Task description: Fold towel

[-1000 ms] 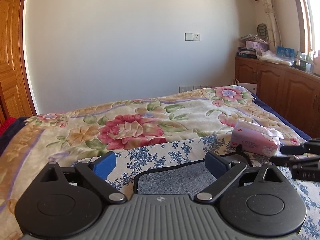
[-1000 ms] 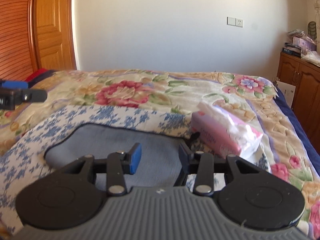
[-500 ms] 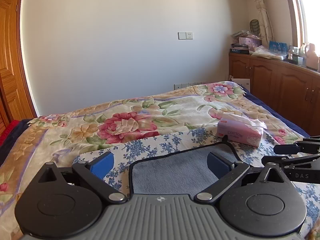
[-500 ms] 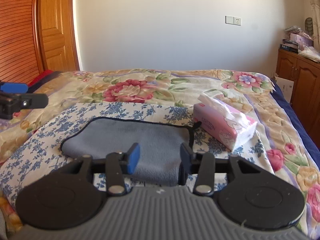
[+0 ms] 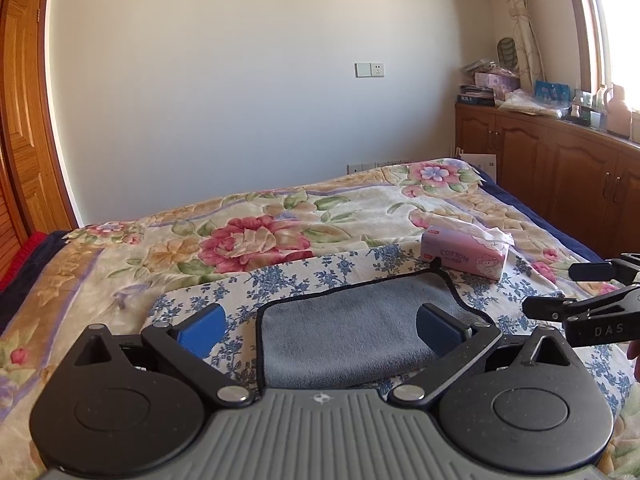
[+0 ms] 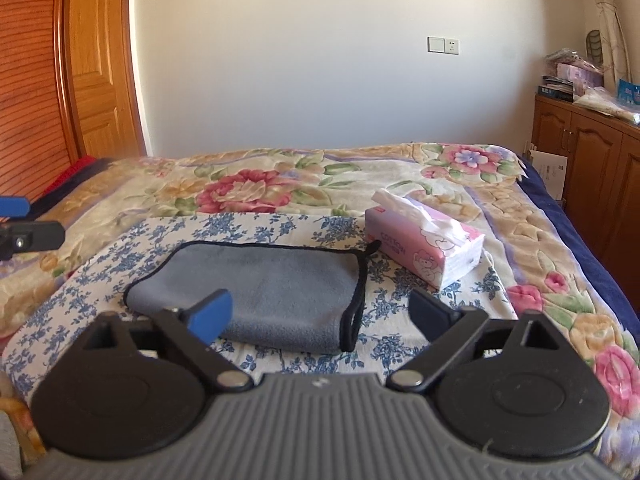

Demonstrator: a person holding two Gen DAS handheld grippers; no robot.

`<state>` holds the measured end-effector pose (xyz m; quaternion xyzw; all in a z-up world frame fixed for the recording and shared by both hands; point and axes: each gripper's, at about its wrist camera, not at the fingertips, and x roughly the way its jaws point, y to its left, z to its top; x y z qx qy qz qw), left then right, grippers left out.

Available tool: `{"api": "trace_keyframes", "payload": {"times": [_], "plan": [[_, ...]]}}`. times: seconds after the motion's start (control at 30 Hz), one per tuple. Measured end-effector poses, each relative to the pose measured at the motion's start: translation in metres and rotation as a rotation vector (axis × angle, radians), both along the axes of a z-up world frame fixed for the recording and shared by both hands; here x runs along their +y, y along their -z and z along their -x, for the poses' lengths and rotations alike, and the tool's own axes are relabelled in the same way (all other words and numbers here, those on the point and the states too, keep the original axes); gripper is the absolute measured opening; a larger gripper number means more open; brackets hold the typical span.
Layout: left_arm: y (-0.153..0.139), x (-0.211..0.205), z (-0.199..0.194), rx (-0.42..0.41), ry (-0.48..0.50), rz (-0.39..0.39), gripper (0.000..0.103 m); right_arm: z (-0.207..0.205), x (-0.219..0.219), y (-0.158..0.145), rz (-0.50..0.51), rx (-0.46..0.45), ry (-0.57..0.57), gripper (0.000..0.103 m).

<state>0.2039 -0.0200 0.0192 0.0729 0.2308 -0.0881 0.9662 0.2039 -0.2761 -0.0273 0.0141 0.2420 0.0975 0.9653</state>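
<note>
The towel (image 6: 264, 292) is a grey cloth with a black bound edge. It lies already doubled over on a blue-flowered cloth (image 6: 280, 226) spread on the bed (image 6: 248, 176), the fold at its near side and a small black loop at its far right corner. It looks light, limp and thick-piled, so it should sag from wherever it is lifted and not slip much in a pinch. The bound edge and the corners look like the best places to take hold, since a pinch there gathers both layers; a grab in the middle would likely only bunch it.

The left gripper (image 5: 320, 326) hovers above the near edge of the towel, its fingers (image 5: 202, 330) spread wide, wider than the towel's near width in that view, holding and touching nothing. The right gripper (image 6: 324, 312) hangs over the towel's near right corner, fingers (image 6: 212, 312) equally wide apart and empty; its left blue pad shows in front of the grey pile, but I cannot tell whether it touches.

Just beyond the towel's far right corner, beside the loop, lies a pink tissue pack (image 6: 424, 246) with a tissue sticking up. It sits close enough that a swung corner could brush it. Farther right of the towel, off the bed, stands a wooden cabinet (image 6: 592, 160).
</note>
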Motion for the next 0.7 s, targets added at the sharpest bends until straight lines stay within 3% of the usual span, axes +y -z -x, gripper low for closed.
{"api": "trace_keyframes", "payload": {"times": [0.7], "plan": [[0.004, 0.000, 0.067, 0.012, -0.043, 0.010, 0.103, 0.051, 0.006, -0.007, -0.009, -0.012, -0.017, 0.103]]}}
